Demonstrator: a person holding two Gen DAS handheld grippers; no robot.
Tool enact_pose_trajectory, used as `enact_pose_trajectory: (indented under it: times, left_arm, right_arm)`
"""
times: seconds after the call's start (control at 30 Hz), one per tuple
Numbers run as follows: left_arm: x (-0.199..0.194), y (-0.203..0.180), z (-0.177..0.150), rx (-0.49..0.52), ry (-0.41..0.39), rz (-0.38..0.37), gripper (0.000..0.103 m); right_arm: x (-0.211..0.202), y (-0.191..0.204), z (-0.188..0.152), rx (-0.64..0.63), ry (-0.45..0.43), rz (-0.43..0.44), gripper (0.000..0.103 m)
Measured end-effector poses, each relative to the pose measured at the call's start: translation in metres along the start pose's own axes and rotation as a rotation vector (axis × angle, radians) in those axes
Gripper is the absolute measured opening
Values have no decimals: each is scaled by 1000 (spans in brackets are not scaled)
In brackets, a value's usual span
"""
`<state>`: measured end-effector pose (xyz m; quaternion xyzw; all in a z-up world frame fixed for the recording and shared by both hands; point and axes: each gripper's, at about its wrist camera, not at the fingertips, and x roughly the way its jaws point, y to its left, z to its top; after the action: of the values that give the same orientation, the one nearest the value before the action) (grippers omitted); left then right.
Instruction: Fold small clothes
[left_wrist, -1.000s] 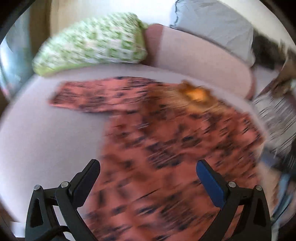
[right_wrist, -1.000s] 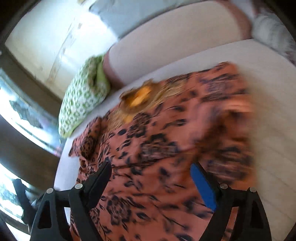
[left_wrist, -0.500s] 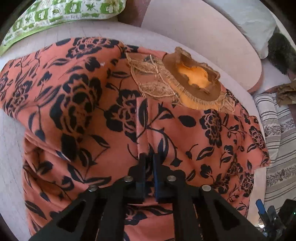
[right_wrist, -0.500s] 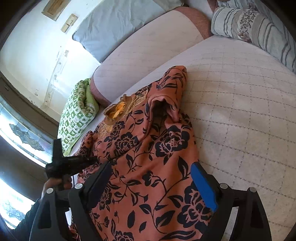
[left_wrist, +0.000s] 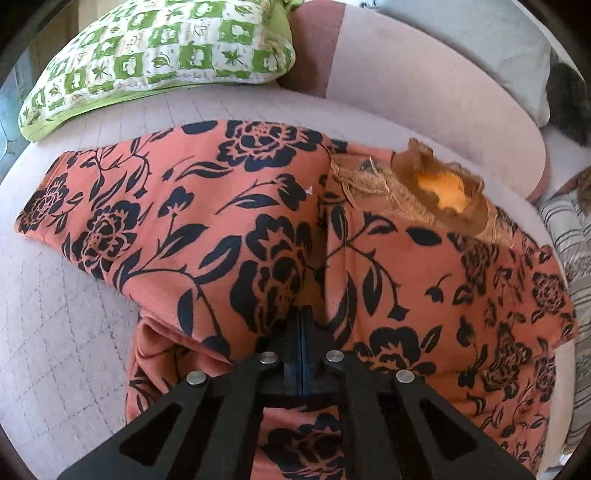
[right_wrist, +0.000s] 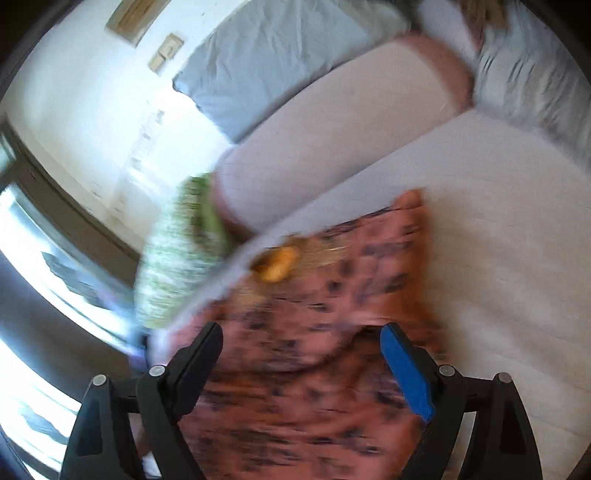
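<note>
Handling this orange floral top (left_wrist: 229, 221) should be easy on weight but fussy on shape: I judge it light, soft and limp, likely to sag and slide wherever I am not holding it. It lies spread across the bed (left_wrist: 66, 332), neckline toward the bolster (left_wrist: 424, 96), with one side already folded over the middle. My left gripper (left_wrist: 302, 325) has its jaws clenched tight on a pinch of cloth at the fold near the centre; the fabric bunches up on either side of them. My right gripper (right_wrist: 301, 354) hangs over the lower part of the top with its jaws spread wide and nothing between them; that view is blurred, so I cannot tell how close it is to the cloth.

I would take hold at hems, side seams or fold edges, never the middle of a panel. The embroidered collar (left_wrist: 439, 188) looks stiffer and could snag.

The bed cover is pale, quilted and gives little grip, I think, so the top may drag with a pull. A green patterned pillow (left_wrist: 155, 55) sits at the head, near one sleeve; a striped cushion (left_wrist: 569, 236) lies beside the opposite edge. Sunlight comes in from a window (right_wrist: 48, 310).
</note>
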<state>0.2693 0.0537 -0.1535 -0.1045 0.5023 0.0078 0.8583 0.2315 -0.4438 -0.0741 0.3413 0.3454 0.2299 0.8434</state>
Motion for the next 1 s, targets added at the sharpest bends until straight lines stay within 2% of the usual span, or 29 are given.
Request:
enact_pose_trajectory:
  times: [0.07, 0.1, 0.13, 0.27, 0.33, 0.4, 0.43, 0.47, 0.5, 0.53, 0.57, 0.6, 0.63, 0.7, 0.73, 0.77, 0.8, 0.83, 0.87, 0.9, 0.93, 0.97, 1.0]
  left_arm:
    - [-8, 2, 8, -2, -30, -2, 0]
    - [-12, 3, 11, 0, -48, 0, 0]
    - [-14, 4, 14, -1, -54, -3, 0]
    - [-20, 3, 13, 12, -69, -16, 0]
    - [-31, 0, 12, 14, -84, -48, 1]
    - [-36, -9, 9, 23, -84, -68, 13]
    - [-34, -15, 7, 37, -76, -64, 38]
    - [-29, -23, 4, 73, -75, -38, 47]
    - [-20, -29, 0, 104, -66, -15, 43]
    - [-9, -33, -2, 133, -20, 6, 4]
    - [0, -32, -4, 134, 23, 1, 4]
    - [-2, -30, -5, 125, 1, -5, 4]
    - [-3, -30, -4, 127, -7, -5, 4]
    - [-4, -30, -5, 140, -5, 8, 4]
    - [-3, -31, -6, 152, -3, 17, 5]
    - [-3, -34, -7, 171, -7, 28, 5]
    - [-4, -35, -7, 179, -12, 31, 5]
    - [-3, -37, -7, 184, -15, 33, 5]
    - [-3, -36, -7, 183, -16, 32, 6]
    - [-3, -36, -7, 179, -19, 29, 6]
    - [-3, -35, -7, 179, -21, 26, 6]
    - [0, -34, -5, 181, -22, 27, 6]
    - [-1, -34, -6, 183, -23, 28, 6]
  right_arm:
    - [17, -8, -4, 107, 70, 147, 89]
    - [24, -15, -11, 157, 83, 164, 89]
    - [28, -27, -18, 217, 70, 168, 89]
    - [31, -86, -33, 534, -86, 172, 89]
    - [42, -100, -33, 638, -86, 163, 89]
    - [49, -102, -29, 665, -113, 166, 89]
    - [49, -103, -27, 677, -135, 166, 89]
    - [49, -106, -25, 701, -163, 168, 89]
    - [48, -110, -24, 734, -194, 149, 89]
    - [45, -115, -24, 762, -234, 116, 84]
    - [42, -120, -23, 778, -266, 95, 60]
    - [38, -124, -21, 777, -282, 74, 44]
    - [34, -124, -17, 748, -279, 17, 29]
    - [22, -119, -10, 623, -284, -163, 29]
    - [22, -123, -7, 574, -242, -216, 27]
    - [31, -126, -9, 560, -171, -244, 28]
    - [32, -127, -13, 542, -143, -241, 29]
    - [27, -123, -14, 511, -156, -245, 29]
    - [20, -116, -12, 468, -162, -254, 36]
    - [17, -111, -10, 451, -158, -256, 48]
    - [13, -103, -9, 435, -147, -275, 74]
    - [7, -95, -7, 417, -161, -285, 75]
    - [-2, -86, -2, 396, -180, -258, 75]
